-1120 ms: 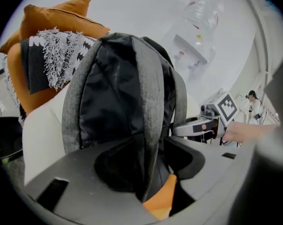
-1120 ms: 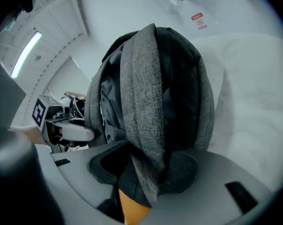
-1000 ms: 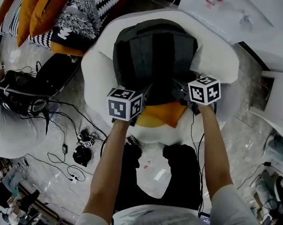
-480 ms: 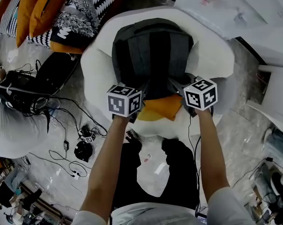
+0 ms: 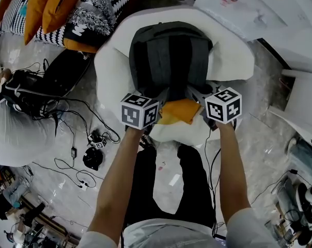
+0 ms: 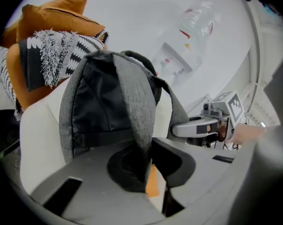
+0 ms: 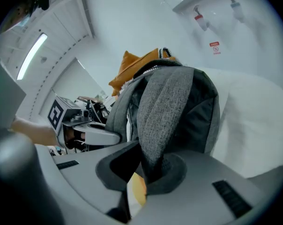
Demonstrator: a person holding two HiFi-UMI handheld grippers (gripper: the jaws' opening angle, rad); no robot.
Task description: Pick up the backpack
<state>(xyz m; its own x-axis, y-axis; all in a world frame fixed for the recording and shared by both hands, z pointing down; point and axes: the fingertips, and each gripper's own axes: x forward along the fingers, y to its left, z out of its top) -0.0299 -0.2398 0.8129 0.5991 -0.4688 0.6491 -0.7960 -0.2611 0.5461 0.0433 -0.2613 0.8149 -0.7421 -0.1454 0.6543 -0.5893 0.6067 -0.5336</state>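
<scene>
Grip: left tongs (image 6: 141,165) just closed, now pinching grey shoulder strap (image 6: 134,107). Right tongs (image 7: 151,175) likewise just closed, clamped on other strap (image 7: 167,107). Backpack (image 5: 169,61) upright against back of white armchair (image 5: 107,66), orange cushion (image 5: 181,110) at its base.

Risks: thin fabric slipping through tongs under bag's weight; uneven pull tipping bag sideways; base dragging cushion off.

Room: pillows (image 5: 58,9) piled far left, cable tangle (image 5: 27,94) below them, pale floor (image 5: 269,149).

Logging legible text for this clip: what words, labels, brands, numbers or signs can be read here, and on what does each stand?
Nothing can be read.
Red-and-white wall sign: too small to read.
White sheets: coloured marks, too blurred to read.
Marker cubes: black-and-white square patterns, no letters or numbers.
Backpack: no label or brand shows.
</scene>
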